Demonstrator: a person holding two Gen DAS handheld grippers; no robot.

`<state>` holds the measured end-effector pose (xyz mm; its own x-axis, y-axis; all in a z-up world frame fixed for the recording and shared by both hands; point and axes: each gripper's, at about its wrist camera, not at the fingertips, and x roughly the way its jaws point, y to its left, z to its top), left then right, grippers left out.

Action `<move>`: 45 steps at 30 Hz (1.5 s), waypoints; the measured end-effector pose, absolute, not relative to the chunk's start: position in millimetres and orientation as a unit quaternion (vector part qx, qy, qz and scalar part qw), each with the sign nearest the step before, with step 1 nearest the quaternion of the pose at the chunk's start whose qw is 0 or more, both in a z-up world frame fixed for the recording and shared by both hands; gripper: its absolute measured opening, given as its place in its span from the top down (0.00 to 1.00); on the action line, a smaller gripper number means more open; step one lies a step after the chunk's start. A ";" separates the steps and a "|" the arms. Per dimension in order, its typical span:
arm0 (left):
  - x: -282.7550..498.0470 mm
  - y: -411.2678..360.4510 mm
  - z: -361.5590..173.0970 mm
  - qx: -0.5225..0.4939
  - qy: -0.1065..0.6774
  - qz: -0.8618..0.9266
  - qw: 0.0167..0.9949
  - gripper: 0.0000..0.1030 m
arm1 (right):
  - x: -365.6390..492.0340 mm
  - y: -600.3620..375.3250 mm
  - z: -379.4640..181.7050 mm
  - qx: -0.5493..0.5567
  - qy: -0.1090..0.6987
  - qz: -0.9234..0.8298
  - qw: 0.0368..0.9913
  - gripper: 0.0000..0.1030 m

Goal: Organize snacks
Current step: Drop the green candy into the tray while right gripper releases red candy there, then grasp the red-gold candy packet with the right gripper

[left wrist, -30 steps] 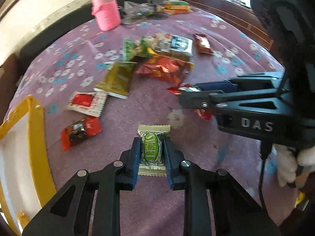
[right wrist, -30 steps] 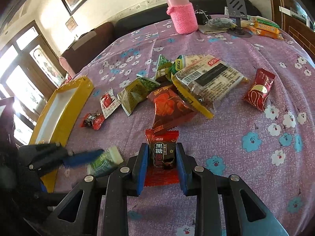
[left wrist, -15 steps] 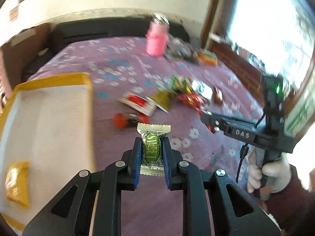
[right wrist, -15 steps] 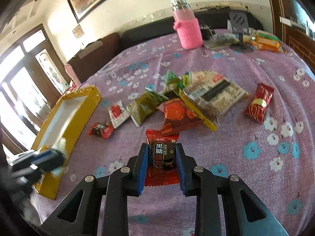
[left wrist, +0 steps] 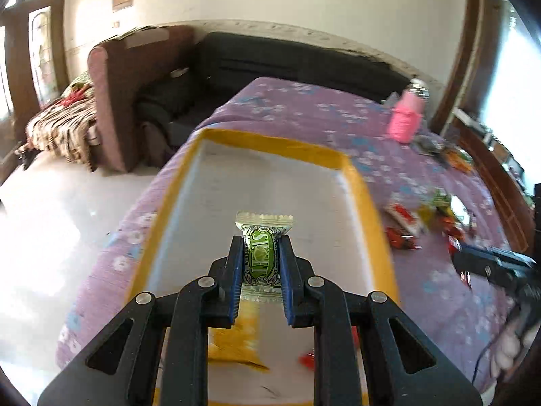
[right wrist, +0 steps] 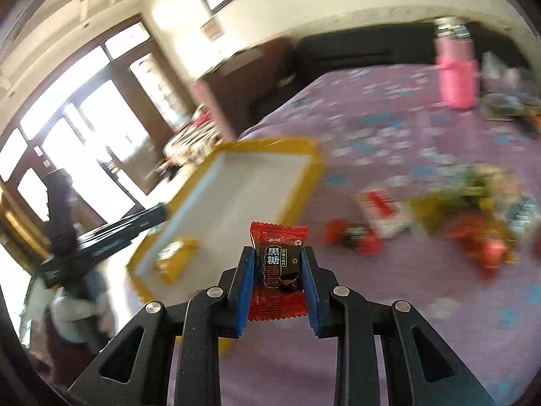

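Observation:
My left gripper [left wrist: 261,247] is shut on a green-and-cream candy packet [left wrist: 262,253] and holds it over the white floor of the yellow-rimmed tray [left wrist: 365,203]. A yellow packet [left wrist: 233,341] lies in the tray below my fingers. My right gripper [right wrist: 278,264] is shut on a red-and-black candy packet [right wrist: 279,264], held above the purple cloth just right of the tray [right wrist: 304,182]. The left gripper also shows in the right wrist view [right wrist: 148,218], reaching over the tray.
A pile of loose snack packets [right wrist: 466,203] lies on the purple flowered tablecloth [right wrist: 389,128] right of the tray. A pink bottle [right wrist: 456,71] stands at the far side. A sofa and armchair sit beyond the table; its left edge drops to the floor.
Both grippers have swung left from the snack pile toward the tray, each still holding its packet. The left one now hangs over the tray; the right one has come up beside it.

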<state>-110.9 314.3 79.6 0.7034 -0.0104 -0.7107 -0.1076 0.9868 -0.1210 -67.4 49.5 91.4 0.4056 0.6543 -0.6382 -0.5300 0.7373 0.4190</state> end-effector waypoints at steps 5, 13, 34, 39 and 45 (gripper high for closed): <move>-89.6 328.7 59.2 -0.073 0.412 0.046 0.907 0.83 | -64.3 118.1 70.6 0.044 0.455 0.381 0.804 0.74; -87.1 345.1 41.4 -0.098 0.430 0.044 0.897 0.83 | -60.5 183.8 39.5 0.002 0.488 0.378 0.787 0.72; -141.7 275.2 89.6 -0.215 0.394 -0.065 0.891 0.33 | -68.8 39.1 57.1 0.105 0.435 0.311 0.839 0.55; -148.0 234.6 79.4 -0.203 0.413 -0.111 0.881 0.33 | -46.0 -47.7 53.2 0.137 0.422 0.229 0.866 0.49; -142.8 202.5 76.8 -0.174 0.430 -0.113 0.879 0.33 | -5.3 -109.2 44.6 0.126 0.419 0.168 0.883 0.48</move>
